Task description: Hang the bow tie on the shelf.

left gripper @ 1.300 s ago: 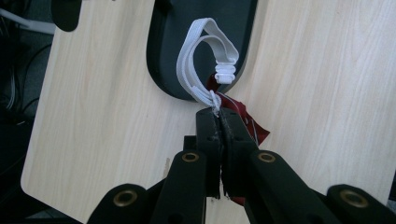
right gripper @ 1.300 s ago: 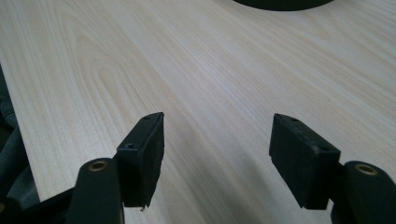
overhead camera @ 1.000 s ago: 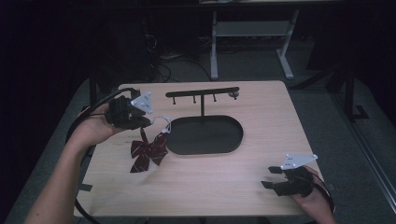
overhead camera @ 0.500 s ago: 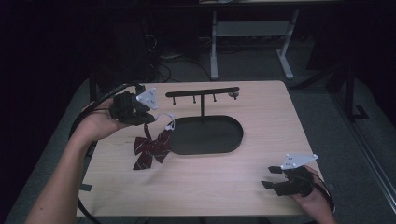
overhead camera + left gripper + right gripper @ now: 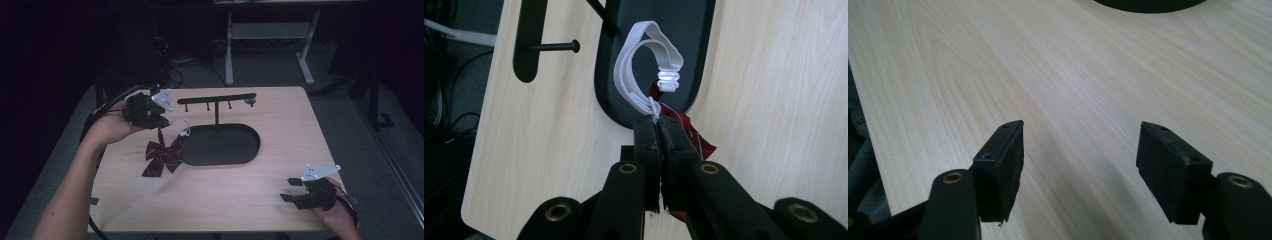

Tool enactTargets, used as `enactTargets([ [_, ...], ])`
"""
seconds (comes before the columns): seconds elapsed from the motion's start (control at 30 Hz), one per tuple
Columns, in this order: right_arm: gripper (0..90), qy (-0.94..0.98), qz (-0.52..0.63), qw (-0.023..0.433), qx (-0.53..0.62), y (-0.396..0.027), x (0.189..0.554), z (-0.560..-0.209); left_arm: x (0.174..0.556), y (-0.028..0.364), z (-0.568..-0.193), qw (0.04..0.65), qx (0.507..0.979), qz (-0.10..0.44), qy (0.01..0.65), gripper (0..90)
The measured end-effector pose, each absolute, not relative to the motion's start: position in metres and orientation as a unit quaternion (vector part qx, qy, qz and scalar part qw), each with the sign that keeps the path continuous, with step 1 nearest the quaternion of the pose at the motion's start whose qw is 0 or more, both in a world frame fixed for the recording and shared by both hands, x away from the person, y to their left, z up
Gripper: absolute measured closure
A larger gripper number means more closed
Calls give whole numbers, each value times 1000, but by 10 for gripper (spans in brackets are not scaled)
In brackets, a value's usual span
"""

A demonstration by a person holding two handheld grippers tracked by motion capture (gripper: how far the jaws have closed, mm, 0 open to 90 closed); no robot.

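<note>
Left gripper [image 5: 659,122], pinching the bow tie [image 5: 164,156]'s white elastic strap [image 5: 644,70], should lift it onto the stand's peg [image 5: 555,47]; right gripper [image 5: 1080,167] idles spread.

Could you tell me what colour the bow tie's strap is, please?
The strap is white, clearest in the left gripper view.

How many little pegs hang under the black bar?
3. Left peg, middle peg and right peg hang in a row under the bar. A pale knob at its right end may hide another.
</note>
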State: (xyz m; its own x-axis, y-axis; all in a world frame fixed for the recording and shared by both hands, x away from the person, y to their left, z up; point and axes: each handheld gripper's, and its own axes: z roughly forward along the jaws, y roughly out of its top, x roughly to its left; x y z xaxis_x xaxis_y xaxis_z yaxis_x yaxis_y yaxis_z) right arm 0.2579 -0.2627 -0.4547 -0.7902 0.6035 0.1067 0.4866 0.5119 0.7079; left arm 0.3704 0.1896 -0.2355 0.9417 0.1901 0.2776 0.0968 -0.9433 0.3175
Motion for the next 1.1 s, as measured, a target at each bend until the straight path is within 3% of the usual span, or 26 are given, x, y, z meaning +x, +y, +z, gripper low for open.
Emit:
enactTargets([
  [1.1, 350, 864, 384, 74, 315, -267, 260, -455, 393, 180, -218, 146, 973, 160, 80, 877],
])
